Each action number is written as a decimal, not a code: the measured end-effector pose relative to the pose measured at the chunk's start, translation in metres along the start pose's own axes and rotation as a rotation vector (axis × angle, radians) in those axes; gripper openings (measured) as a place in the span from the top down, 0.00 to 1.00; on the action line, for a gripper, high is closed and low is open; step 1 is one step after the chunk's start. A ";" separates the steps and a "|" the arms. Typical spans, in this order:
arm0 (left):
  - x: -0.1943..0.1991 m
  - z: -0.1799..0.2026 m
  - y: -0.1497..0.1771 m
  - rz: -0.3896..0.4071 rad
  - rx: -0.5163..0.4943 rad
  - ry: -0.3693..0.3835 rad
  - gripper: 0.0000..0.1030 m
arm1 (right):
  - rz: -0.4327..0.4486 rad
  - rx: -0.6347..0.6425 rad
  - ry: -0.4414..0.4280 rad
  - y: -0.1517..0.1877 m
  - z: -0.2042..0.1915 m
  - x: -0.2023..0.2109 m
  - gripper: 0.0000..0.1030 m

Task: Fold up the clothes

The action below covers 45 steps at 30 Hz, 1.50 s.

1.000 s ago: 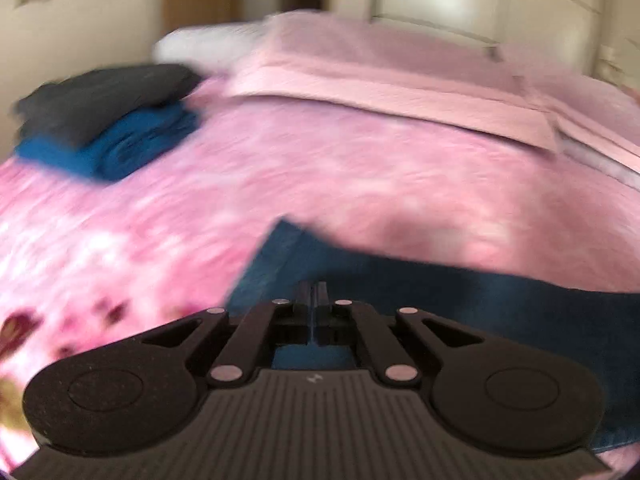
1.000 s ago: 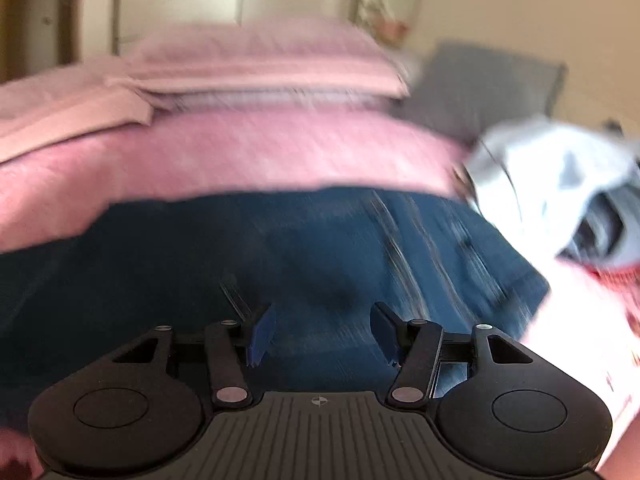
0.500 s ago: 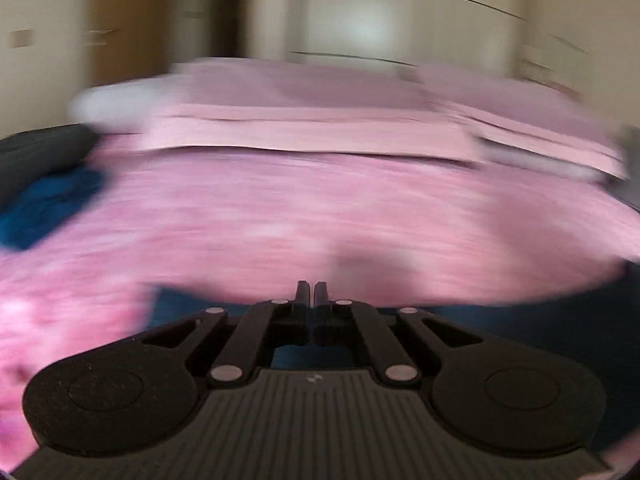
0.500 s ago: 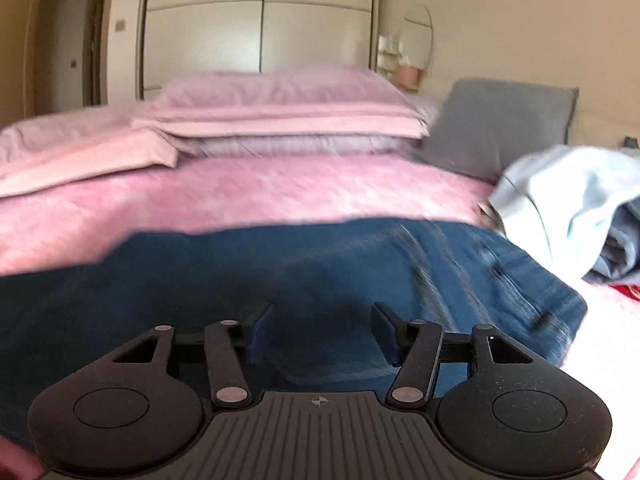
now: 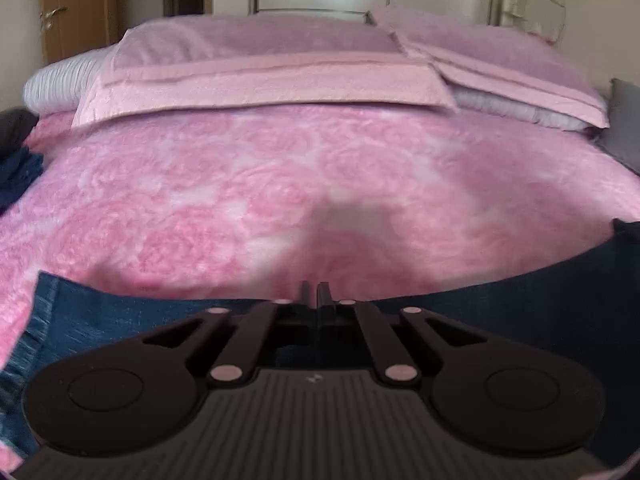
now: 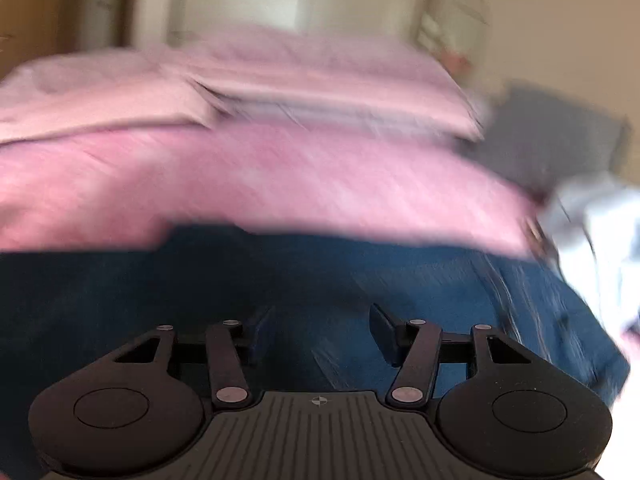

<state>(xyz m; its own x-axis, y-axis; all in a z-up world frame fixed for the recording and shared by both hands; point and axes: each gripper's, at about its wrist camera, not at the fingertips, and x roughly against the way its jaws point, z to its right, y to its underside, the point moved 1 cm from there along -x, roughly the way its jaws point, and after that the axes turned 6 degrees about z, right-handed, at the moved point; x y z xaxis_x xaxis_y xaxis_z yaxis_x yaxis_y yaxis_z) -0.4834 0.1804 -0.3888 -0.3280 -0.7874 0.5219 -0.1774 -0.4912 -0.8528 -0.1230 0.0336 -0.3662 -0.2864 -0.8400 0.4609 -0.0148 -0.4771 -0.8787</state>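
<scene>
Dark blue jeans (image 5: 120, 320) lie spread across the pink bedspread (image 5: 280, 184). My left gripper (image 5: 315, 294) is shut, its fingers pressed together at the jeans' far edge; whether denim is pinched between them is hidden by the gripper body. In the right wrist view the jeans (image 6: 280, 272) fill the lower half, blurred. My right gripper (image 6: 320, 330) is open and empty, held just above the denim.
Pink pillows (image 5: 260, 76) are stacked at the head of the bed. A grey cushion (image 6: 552, 132) and a heap of pale blue clothes (image 6: 600, 232) lie at the right. Dark folded clothes (image 5: 16, 168) sit at the left edge. Wardrobe doors stand behind.
The left view has swung right, so the folded pile has slid to the left edge. The left gripper stays shut. The right gripper stays open and its view is moving.
</scene>
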 end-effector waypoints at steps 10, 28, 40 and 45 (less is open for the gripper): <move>-0.017 0.104 0.026 -0.029 -0.206 0.182 0.97 | -0.075 0.133 -0.340 -0.003 -0.138 -0.044 0.46; 0.087 -0.042 0.050 0.011 0.059 -0.208 1.00 | -0.044 -0.046 -0.208 0.038 -0.070 0.081 0.47; 0.166 0.041 0.053 -0.081 0.024 -0.254 0.91 | -0.096 -0.085 -0.193 0.029 -0.080 0.143 0.47; 0.212 0.076 0.066 -0.093 -0.004 -0.225 0.81 | -0.121 -0.110 -0.193 0.041 -0.080 0.179 0.47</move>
<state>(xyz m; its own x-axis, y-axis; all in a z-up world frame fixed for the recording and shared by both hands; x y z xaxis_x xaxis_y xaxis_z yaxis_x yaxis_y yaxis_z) -0.4944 -0.0477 -0.3330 -0.0956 -0.8020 0.5896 -0.2008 -0.5646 -0.8006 -0.2514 -0.1159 -0.3300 -0.0877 -0.8174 0.5694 -0.1455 -0.5550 -0.8190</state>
